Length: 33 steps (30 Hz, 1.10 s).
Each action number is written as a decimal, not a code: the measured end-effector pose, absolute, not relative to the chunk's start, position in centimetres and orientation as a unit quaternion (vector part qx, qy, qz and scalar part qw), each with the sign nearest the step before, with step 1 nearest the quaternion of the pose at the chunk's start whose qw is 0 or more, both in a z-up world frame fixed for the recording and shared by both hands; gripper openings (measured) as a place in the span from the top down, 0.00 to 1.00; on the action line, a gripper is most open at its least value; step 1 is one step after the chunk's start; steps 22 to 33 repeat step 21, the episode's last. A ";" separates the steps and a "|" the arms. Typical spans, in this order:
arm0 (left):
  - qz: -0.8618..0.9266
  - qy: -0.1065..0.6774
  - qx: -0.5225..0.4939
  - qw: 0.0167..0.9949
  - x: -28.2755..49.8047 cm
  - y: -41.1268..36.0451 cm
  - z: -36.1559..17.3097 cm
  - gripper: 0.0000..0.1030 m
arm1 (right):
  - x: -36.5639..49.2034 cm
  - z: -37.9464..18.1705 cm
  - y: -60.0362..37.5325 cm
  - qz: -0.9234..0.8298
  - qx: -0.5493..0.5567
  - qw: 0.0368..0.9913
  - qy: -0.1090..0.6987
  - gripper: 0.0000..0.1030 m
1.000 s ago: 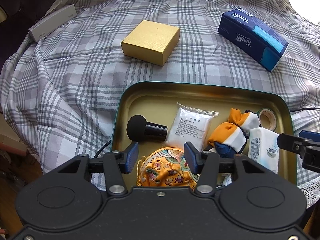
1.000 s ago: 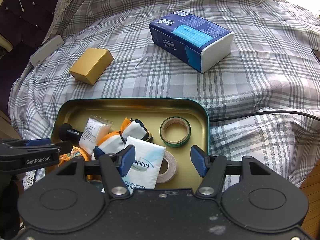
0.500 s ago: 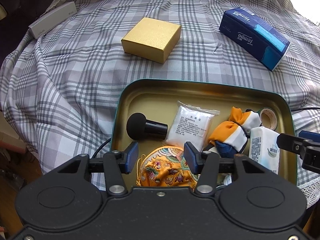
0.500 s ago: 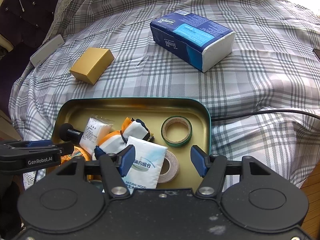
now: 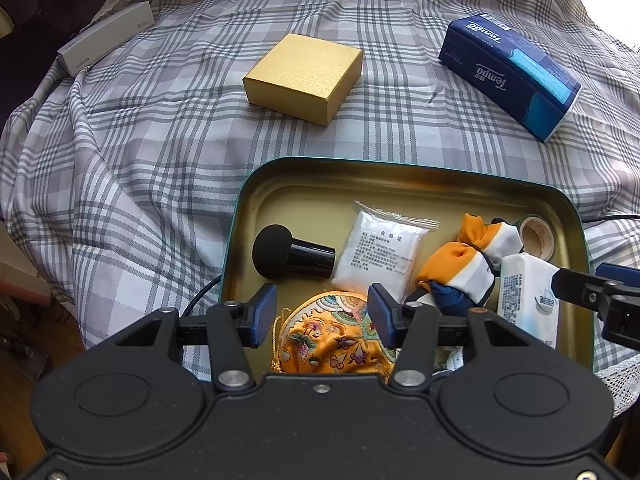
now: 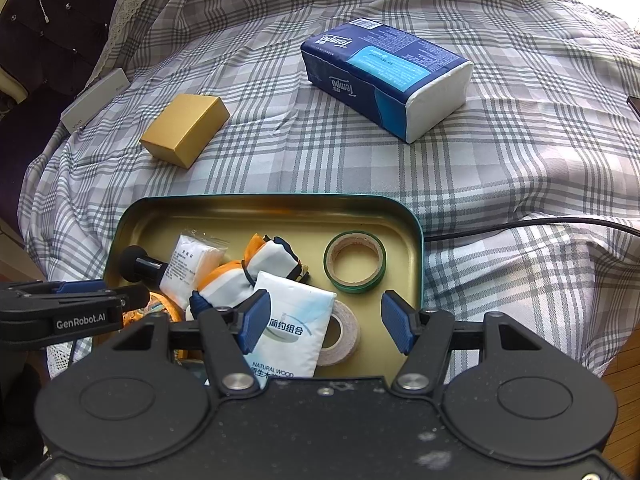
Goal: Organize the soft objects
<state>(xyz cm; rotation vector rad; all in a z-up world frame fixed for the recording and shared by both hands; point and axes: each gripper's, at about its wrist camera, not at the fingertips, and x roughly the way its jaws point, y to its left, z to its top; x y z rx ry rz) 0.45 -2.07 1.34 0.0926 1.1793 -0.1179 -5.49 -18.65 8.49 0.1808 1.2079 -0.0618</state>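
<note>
A gold metal tray [image 5: 400, 176] [image 6: 272, 208] holds an embroidered orange pouch [image 5: 332, 344], an orange-white-blue cloth bundle [image 5: 460, 268] [image 6: 240, 276], a white sachet [image 5: 380, 248] [image 6: 188, 264], a white tissue pack [image 5: 528, 296] [image 6: 292, 328], a black foam-tipped mic [image 5: 288, 256] and tape rolls. My left gripper [image 5: 322, 316] is open, just above the pouch. My right gripper [image 6: 324, 322] is open over the tissue pack and a beige tape roll [image 6: 340, 336].
On the plaid cloth lie a gold box [image 5: 304, 76] [image 6: 186, 130], a blue Tempo tissue pack [image 5: 508, 76] [image 6: 384, 80] and a grey box [image 5: 104, 36] at far left. A green tape roll [image 6: 354, 262] is in the tray. A black cable [image 6: 520, 226] runs right.
Both views have drifted slightly; the tray and objects sit a little lower and nearer. Both grippers stay open and nothing has been picked up.
</note>
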 end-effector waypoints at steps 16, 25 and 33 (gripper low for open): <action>-0.056 0.558 0.041 0.827 0.5 -2.0 1.3 0.51 | -5.5 8.5 -18.7 -0.029 0.086 0.819 0.567 0.41; -0.056 0.558 0.040 0.827 0.5 -2.0 1.2 0.51 | -5.5 8.5 -18.6 -0.029 0.085 0.819 0.567 0.41; -0.056 0.558 0.040 0.827 0.5 -2.0 1.2 0.51 | -5.5 8.5 -18.6 -0.029 0.085 0.819 0.567 0.41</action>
